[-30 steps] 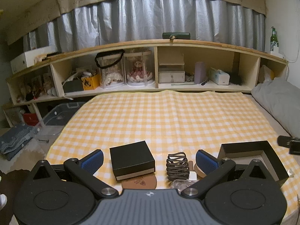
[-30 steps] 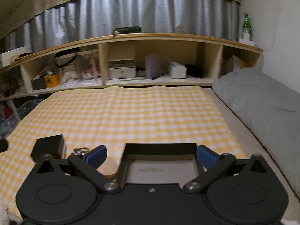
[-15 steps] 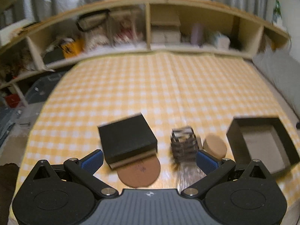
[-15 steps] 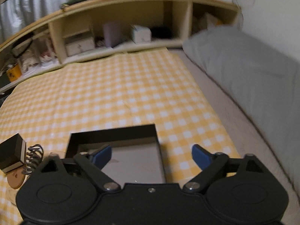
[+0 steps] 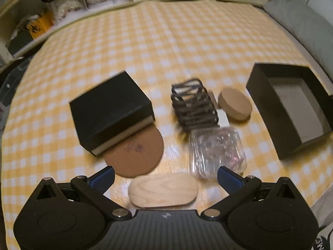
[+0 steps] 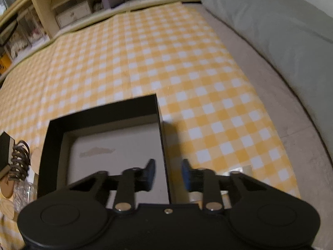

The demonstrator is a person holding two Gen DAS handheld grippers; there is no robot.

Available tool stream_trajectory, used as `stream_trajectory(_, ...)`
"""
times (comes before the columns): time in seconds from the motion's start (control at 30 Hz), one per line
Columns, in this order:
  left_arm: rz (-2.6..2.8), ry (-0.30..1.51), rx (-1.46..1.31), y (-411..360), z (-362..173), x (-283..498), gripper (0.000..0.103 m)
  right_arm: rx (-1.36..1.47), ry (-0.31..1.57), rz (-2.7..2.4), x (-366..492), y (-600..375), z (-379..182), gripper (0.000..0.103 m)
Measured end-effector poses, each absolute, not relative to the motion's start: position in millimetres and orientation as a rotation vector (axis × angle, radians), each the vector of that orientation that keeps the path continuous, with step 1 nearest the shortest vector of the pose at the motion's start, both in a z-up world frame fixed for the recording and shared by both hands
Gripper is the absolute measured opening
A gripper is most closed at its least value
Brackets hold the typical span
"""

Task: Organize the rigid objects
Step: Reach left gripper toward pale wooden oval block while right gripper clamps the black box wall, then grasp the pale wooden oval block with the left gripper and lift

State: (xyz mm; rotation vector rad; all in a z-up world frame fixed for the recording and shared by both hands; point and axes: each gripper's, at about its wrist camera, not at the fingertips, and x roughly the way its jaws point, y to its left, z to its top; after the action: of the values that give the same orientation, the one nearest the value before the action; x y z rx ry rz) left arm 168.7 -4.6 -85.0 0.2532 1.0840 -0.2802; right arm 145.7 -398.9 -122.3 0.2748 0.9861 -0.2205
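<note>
The left gripper (image 5: 166, 177) is hovering with its blue-padded fingers spread wide over a pale oval wooden piece (image 5: 163, 190) lying on the yellow-checked cloth (image 5: 166, 41), gripping nothing. At its 11 o'clock a closed black square box (image 5: 111, 112) is overlapping a brown round cork coaster (image 5: 136, 152); at 1 o'clock are sitting a dark wire coil holder (image 5: 194, 106) and a clear plastic packet (image 5: 217, 150). The right gripper (image 6: 168, 174) is straddling the right wall of the open black cardboard tray (image 6: 160, 125), narrowed but not touching it.

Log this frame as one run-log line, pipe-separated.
left gripper: open, above wooden oval | right gripper: closing astride right wall of open black box | closed black box: untouched
</note>
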Motion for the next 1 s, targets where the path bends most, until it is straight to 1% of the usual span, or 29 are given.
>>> stream_trajectory(0.03, -0.286, 1.093, 0.259, -5.2, -87.6, 169.5, 0.103, 0.268, 0.995, -0.216, 149.1, -397.8, -123.9, 0.011)
stream_trajectory(0.07, -0.29, 1.095, 0.267, -6.3, -90.5, 170.9, 0.103, 0.256, 1.001, -0.213, 151.2, -396.7, -125.2, 0.005)
stream_trajectory(0.1, -0.293, 1.1, 0.277, -7.2, -92.9, 171.9, 0.103, 0.239, 1.007, -0.217, 153.5, -394.6, -125.8, 0.004)
stream_trajectory(0.3, -0.311, 1.149, 0.321, -8.6, -109.0, 179.0, 0.103, 0.127, 1.018, -0.221, 167.5, -380.9, -126.2, 0.004)
stream_trajectory(0.5, -0.286, 1.214, 0.331, -0.7, -130.5, 190.9, 0.103, 0.083, 1.035, -0.236, 172.3, -374.0, -125.2, 0.005)
stream_trajectory(0.63, -0.294, 1.224, 0.272, 5.4, -134.1, 198.5, 0.103, 0.083, 1.041, -0.252, 176.6, -368.5, -125.6, 0.005)
stream_trajectory(0.87, -0.315, 1.272, 0.285, -0.7, -146.7, 199.9, 0.103, 0.103, 1.032, -0.248, 176.5, -368.4, -124.0, 0.006)
stream_trajectory(0.97, -0.285, 1.282, 0.247, 0.1, -147.4, 203.9, 0.098, 0.12, 1.03, -0.241, 175.9, -370.7, -124.1, 0.006)
stream_trajectory(1.0, -0.274, 1.29, 0.228, 1.4, -148.2, 205.8, 0.092, 0.124, 1.029, -0.24, 176.0, -371.3, -124.5, 0.005)
